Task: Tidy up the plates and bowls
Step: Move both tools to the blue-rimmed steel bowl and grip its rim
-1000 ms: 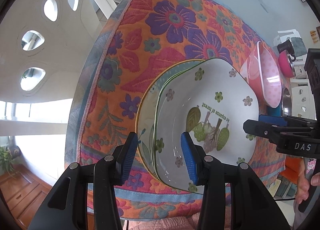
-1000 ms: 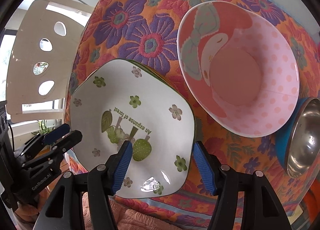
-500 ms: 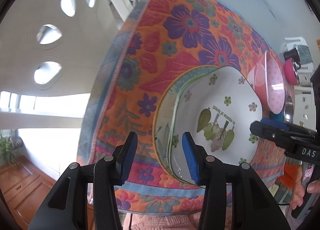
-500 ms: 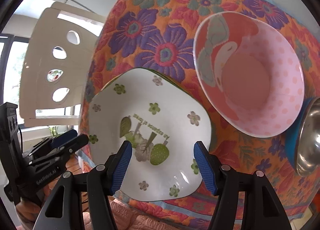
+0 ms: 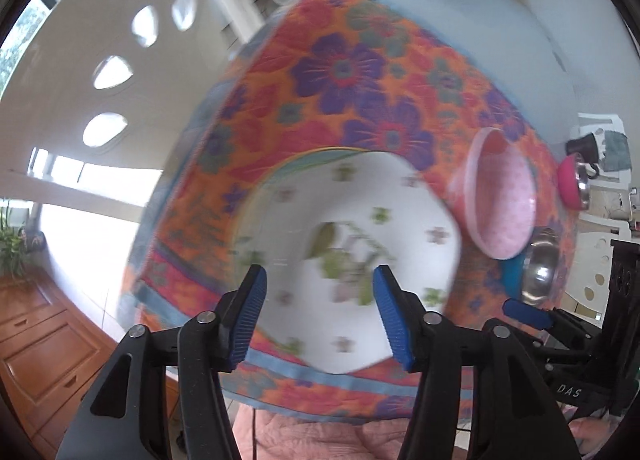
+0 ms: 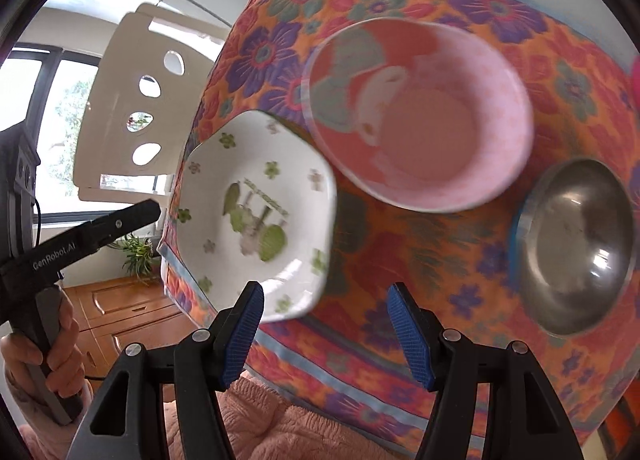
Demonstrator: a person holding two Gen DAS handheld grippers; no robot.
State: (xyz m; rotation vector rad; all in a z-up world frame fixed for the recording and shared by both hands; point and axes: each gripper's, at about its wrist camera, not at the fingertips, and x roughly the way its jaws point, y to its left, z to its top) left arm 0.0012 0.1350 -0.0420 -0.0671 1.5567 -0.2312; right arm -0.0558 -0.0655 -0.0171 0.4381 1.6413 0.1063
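Left wrist view: your left gripper (image 5: 316, 316), black-framed with ribbed blue pads (image 5: 394, 320), stands with its jaws spread wide and nothing between them, poised over the near rim of the white glazed plate with angular corners and green leaf-and-flower print (image 5: 352, 228). That plate lies on a round plate with a green-and-yellow rim (image 5: 296, 162), of which only an arc shows at the far left edge; motion blur hides finer detail. Both rest near the front edge of the quilted orange tablecloth with purple flowers (image 5: 352, 72). Just to the right sits the pink polka-dot bowl (image 5: 500, 200), round and deep, and beyond it the stainless steel bowl (image 5: 540, 272), polished and reflective. Right wrist view: your right gripper (image 6: 324, 336) likewise has its jaws wide apart and empty, held above the cloth's front border between the white plate (image 6: 256, 212) and the steel bowl (image 6: 576, 244). The pink bowl (image 6: 420, 112), with a flamingo motif inside, overlaps the plate's far right corner in this view; you cannot tell whether they touch.
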